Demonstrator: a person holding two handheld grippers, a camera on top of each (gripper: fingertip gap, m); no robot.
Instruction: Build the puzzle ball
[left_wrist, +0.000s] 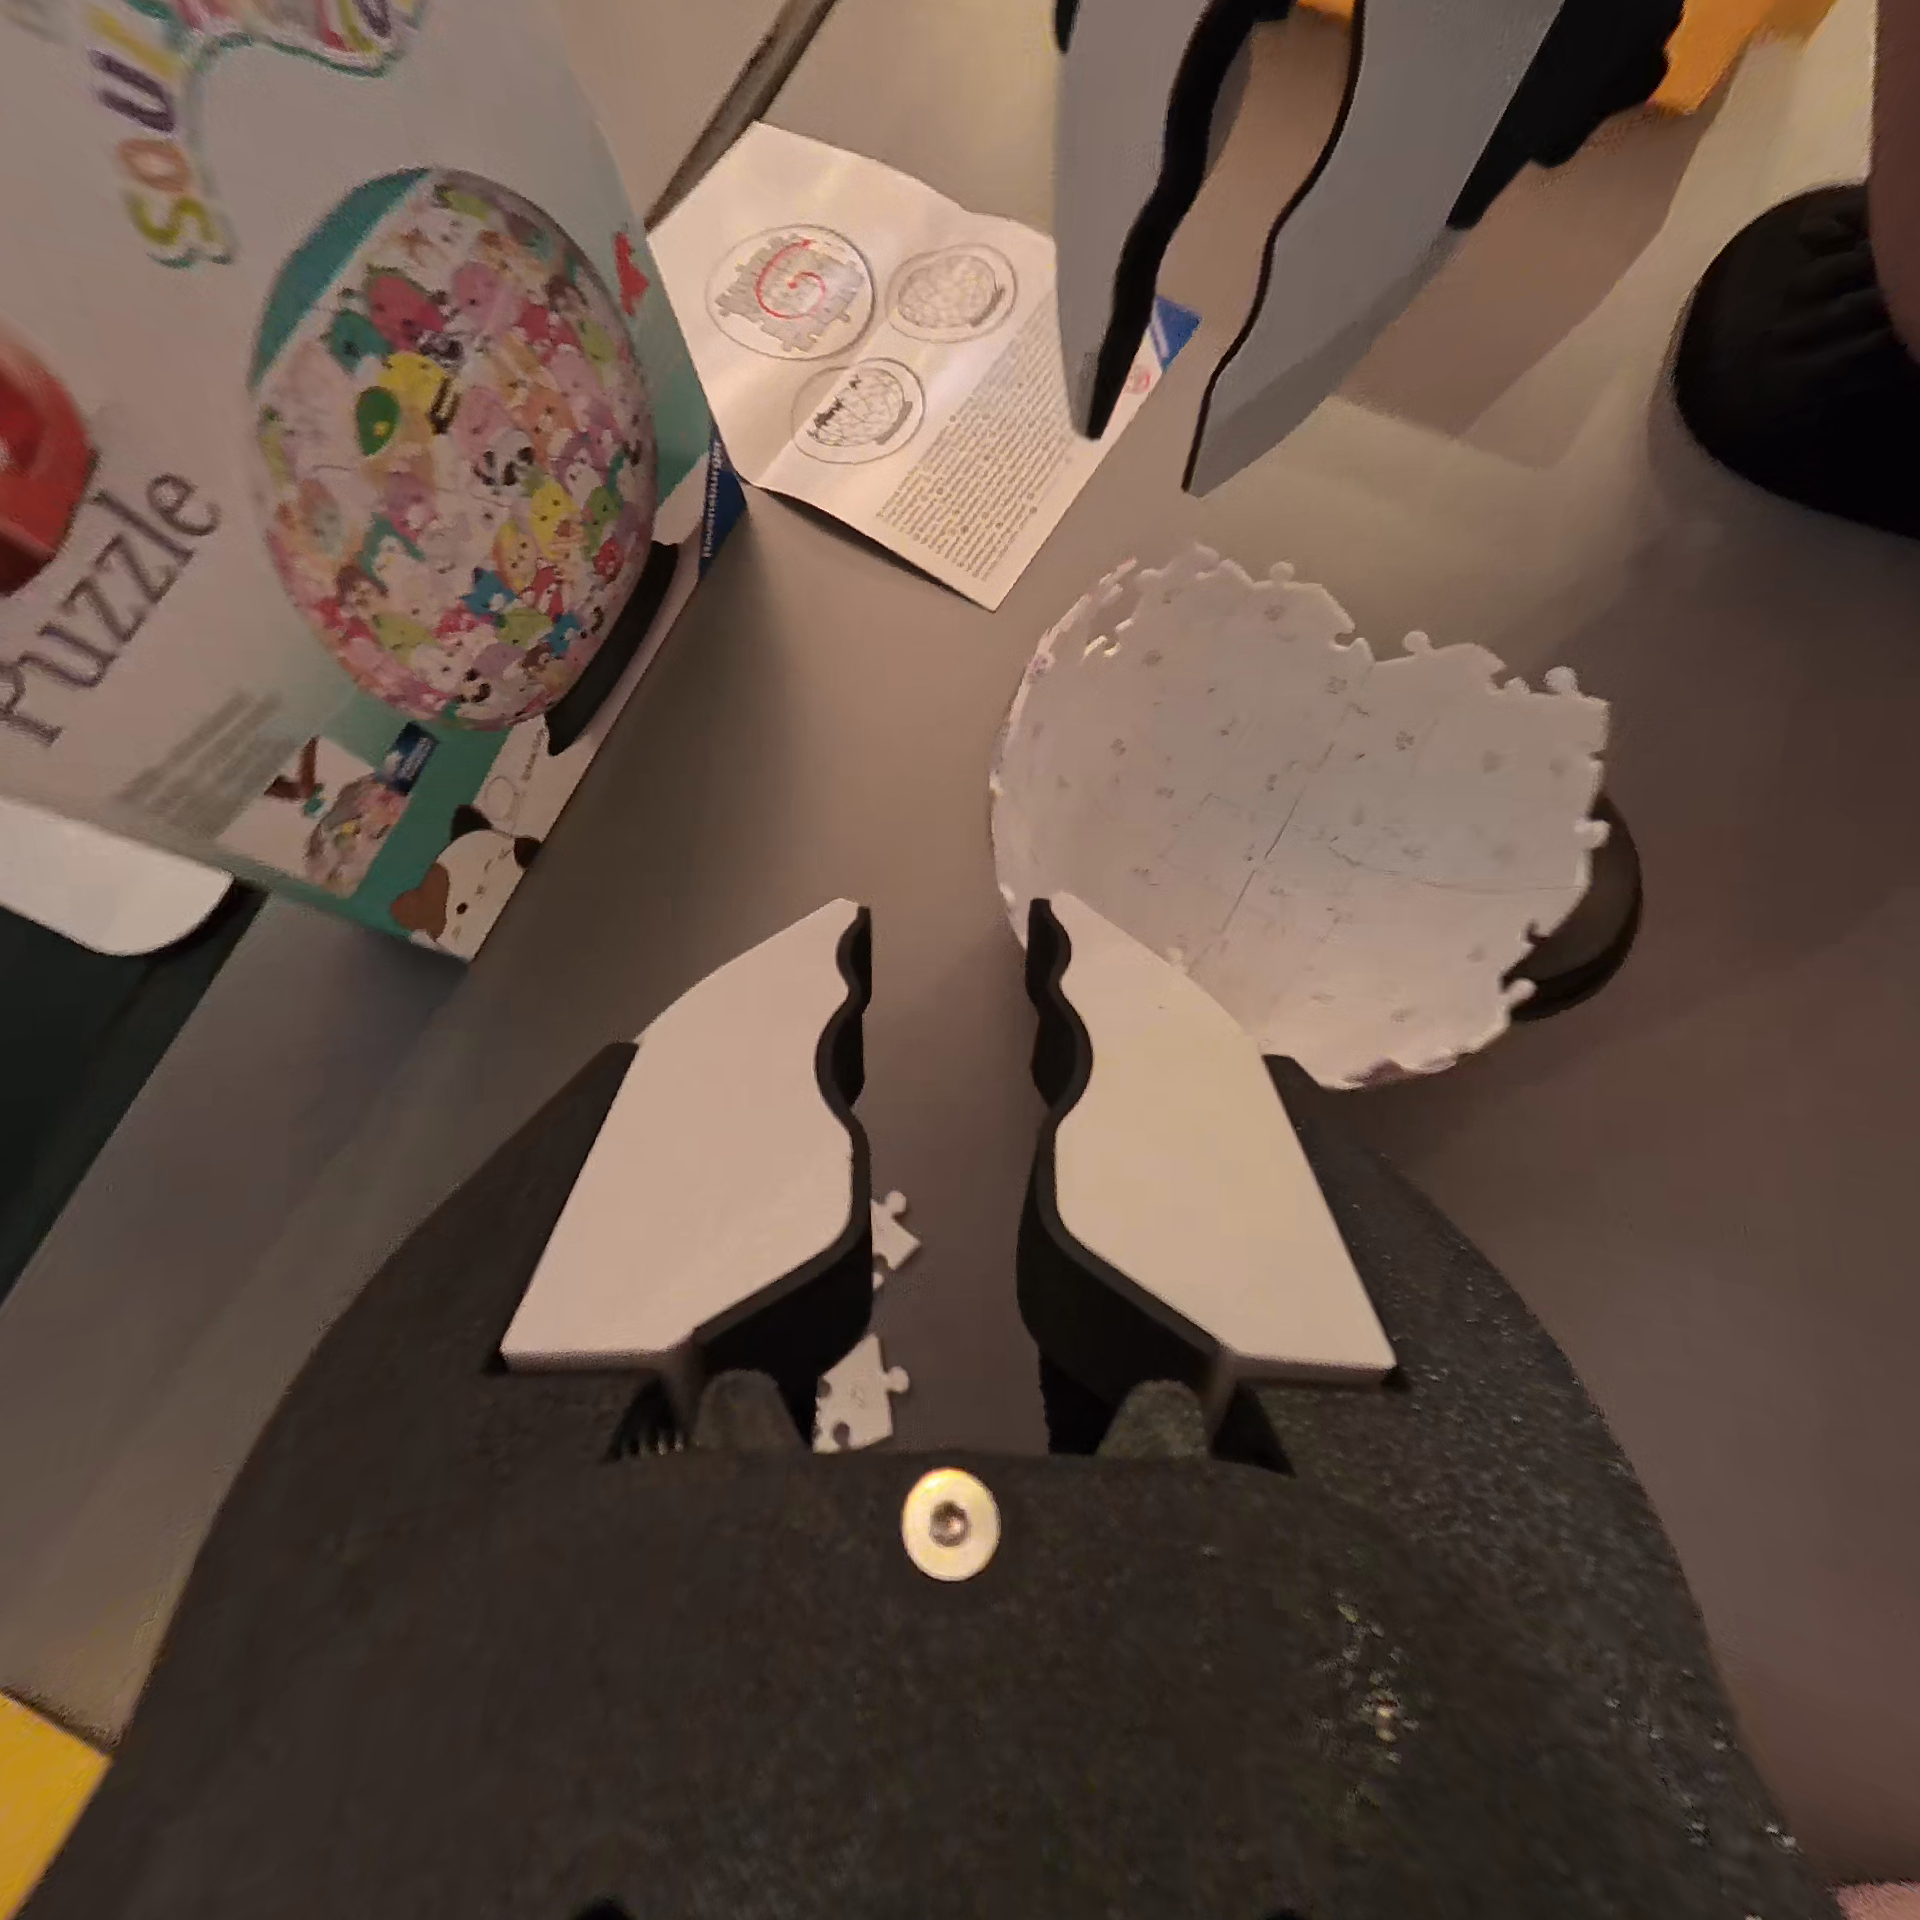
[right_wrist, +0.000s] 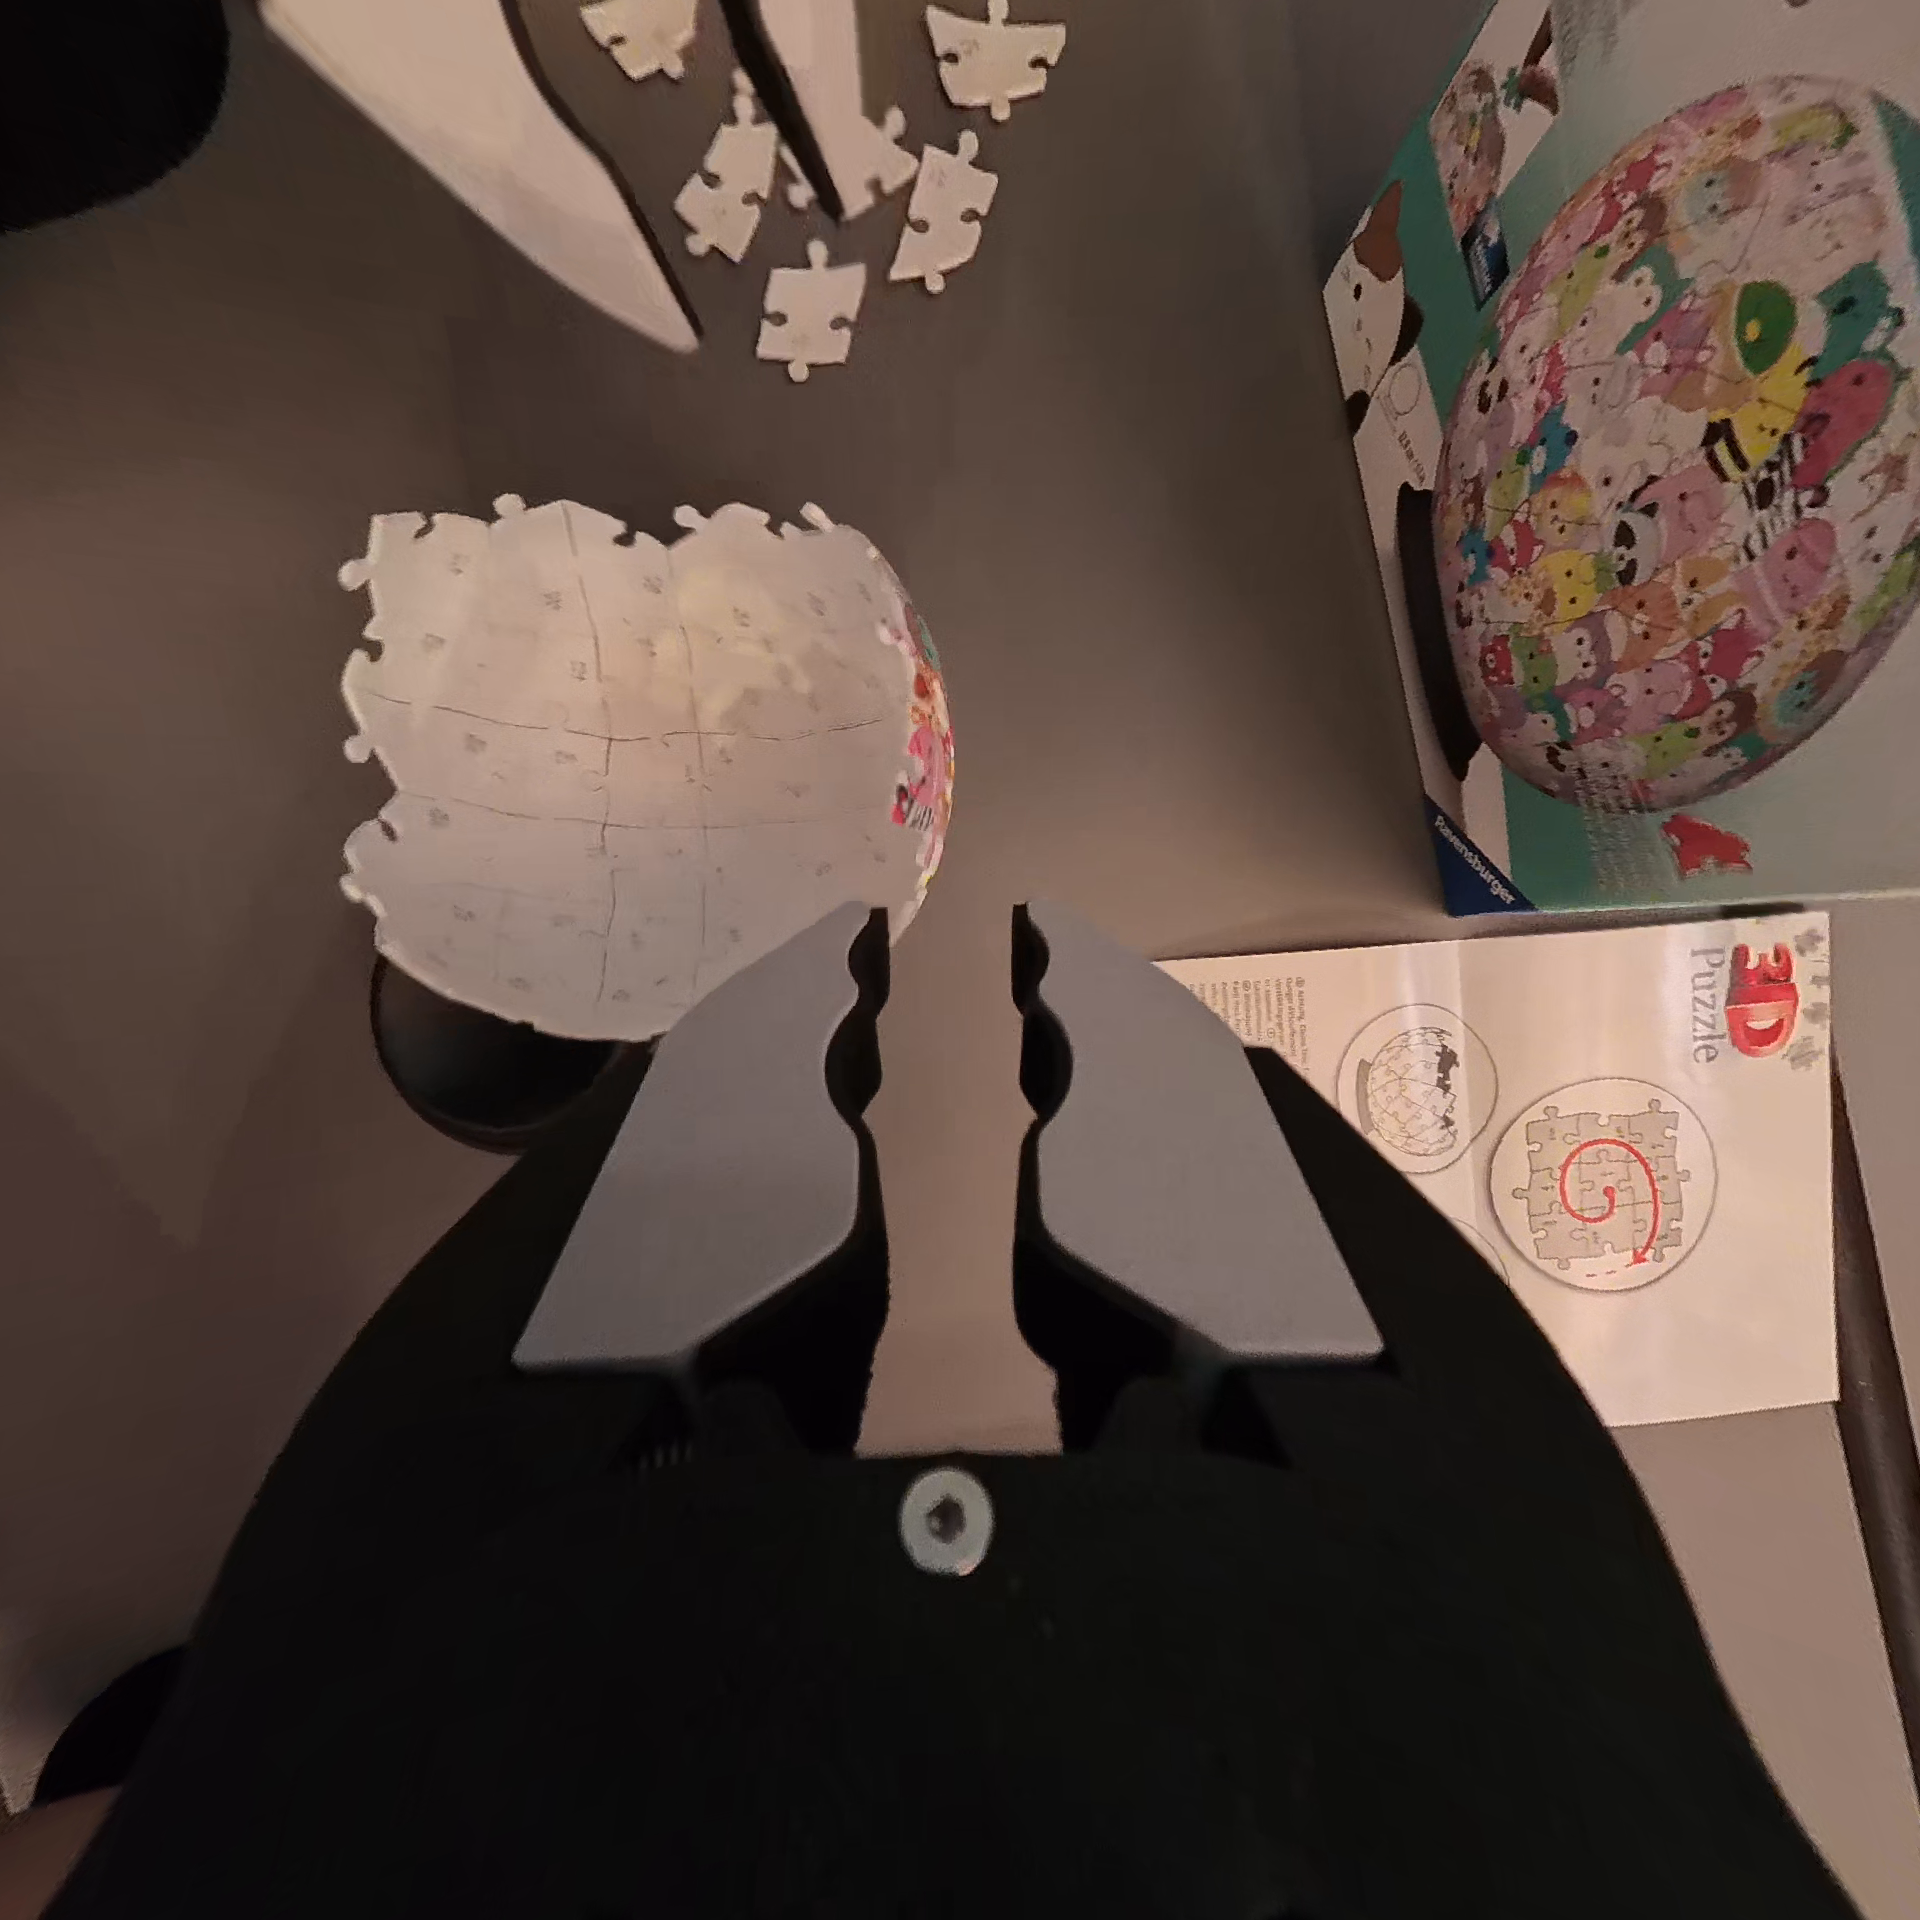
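Observation:
The half-built puzzle ball (left_wrist: 1299, 810) is an open white shell with jagged edges, resting on a black stand (left_wrist: 1605, 914) on the grey table. My left gripper (left_wrist: 948, 920) is open and empty, just left of the shell, above loose white pieces (left_wrist: 888, 1236). My right gripper (right_wrist: 945, 920) is open and empty, hovering near the ball (right_wrist: 623, 769), whose coloured outside shows at its right rim. Several loose pieces (right_wrist: 810, 312) lie beyond the ball, under the left gripper (right_wrist: 764, 272). The right gripper (left_wrist: 1148, 457) also shows in the left wrist view, beyond the shell.
The puzzle box (left_wrist: 364, 468) lies at the left, also seen in the right wrist view (right_wrist: 1662, 520). A folded instruction sheet (left_wrist: 914, 343) lies beside it, also seen in the right wrist view (right_wrist: 1558, 1143). A dark rounded shape (left_wrist: 1808, 364) sits at the far right. Spacing between my two grippers at the tips: around 11 cm.

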